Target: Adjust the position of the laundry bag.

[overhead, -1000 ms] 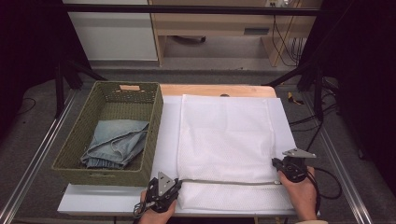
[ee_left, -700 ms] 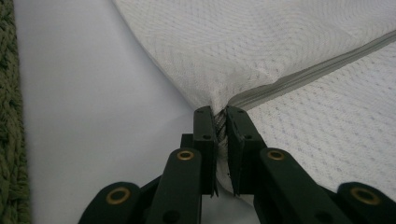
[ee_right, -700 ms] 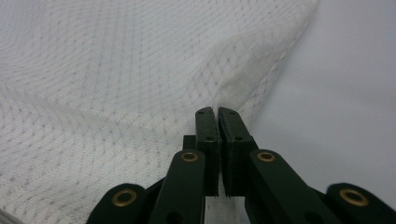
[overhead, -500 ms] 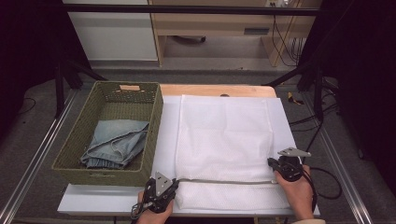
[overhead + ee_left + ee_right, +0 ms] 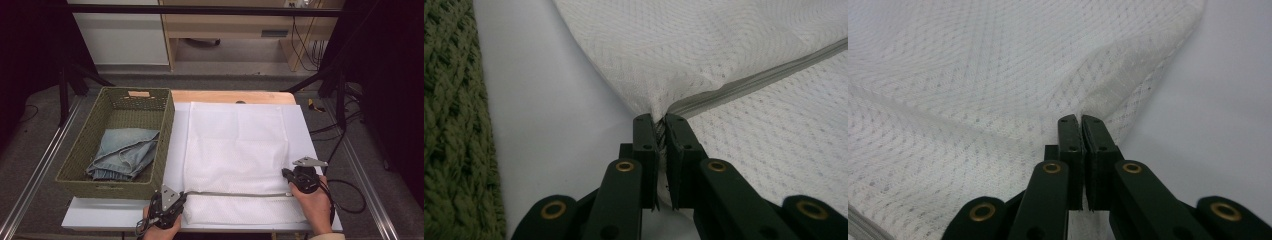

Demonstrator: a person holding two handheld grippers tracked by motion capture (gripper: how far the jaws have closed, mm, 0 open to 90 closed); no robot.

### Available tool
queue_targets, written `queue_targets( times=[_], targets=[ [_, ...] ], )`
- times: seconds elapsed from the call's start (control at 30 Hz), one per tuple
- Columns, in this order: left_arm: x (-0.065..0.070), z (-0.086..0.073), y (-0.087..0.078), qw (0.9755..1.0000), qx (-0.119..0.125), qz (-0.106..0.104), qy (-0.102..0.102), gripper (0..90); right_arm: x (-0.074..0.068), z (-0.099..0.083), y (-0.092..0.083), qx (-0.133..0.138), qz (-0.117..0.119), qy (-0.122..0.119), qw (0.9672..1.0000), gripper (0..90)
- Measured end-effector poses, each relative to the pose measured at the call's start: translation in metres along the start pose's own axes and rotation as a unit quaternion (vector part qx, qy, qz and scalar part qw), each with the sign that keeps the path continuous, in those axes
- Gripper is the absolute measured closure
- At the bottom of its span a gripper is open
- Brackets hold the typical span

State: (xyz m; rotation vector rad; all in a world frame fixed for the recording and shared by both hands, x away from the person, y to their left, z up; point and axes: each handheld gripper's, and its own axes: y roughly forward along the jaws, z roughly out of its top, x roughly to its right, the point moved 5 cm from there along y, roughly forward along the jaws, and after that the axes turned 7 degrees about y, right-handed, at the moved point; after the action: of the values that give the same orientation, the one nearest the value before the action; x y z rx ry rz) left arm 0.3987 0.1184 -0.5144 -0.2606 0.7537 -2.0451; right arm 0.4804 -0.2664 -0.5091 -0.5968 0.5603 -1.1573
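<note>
while the mesh bag (image 5: 239,160) lies long axis away from the person, left gripper (image 5: 662,122) and right gripper (image 5: 1081,120) clamp it.

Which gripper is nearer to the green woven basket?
Left. The left gripper pinches the white mesh bag at its near left corner, just beside the basket. The right gripper grips the bag's far right edge.

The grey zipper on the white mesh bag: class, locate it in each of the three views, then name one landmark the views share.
High view: the zipper runs across the mesh bag near its front edge, between the two grippers.
Left gripper view: it slants from the jaw tips up to the right edge.
Right gripper view: a short grey strip at the bottom left corner.
Shared landmark: the bag's white mesh.
</note>
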Motion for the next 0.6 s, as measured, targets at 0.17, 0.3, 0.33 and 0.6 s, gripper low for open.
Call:
queue_targets(
  times=[0.17, 0.3, 0.33, 0.6],
  targets=[
    [-0.0048, -0.0008, -0.0025, 1.0000, 0.002, 0.006, -0.004, 84.3, -0.0041, 0.0012, -0.0004, 0.003, 0.006, -0.006, 1.0000, 88.0],
    [-0.0047, -0.0006, -0.0032, 1.0000, 0.003, 0.008, 0.001, 83.3, -0.0048, 0.0018, -0.0021, 0.007, 0.009, -0.003, 0.9999, 87.9],
    [-0.0045, -0.0004, -0.0035, 1.0000, 0.004, 0.009, 0.003, 82.6, -0.0054, 0.0017, -0.0025, 0.006, 0.009, 0.001, 0.9999, 87.9],
    [-0.0003, 0.0058, -0.0084, 0.9997, 0.021, 0.011, 0.006, 62.9, -0.0024, 0.0002, -0.0063, 0.008, 0.000, 0.003, 1.0000, 79.9]
  ],
)
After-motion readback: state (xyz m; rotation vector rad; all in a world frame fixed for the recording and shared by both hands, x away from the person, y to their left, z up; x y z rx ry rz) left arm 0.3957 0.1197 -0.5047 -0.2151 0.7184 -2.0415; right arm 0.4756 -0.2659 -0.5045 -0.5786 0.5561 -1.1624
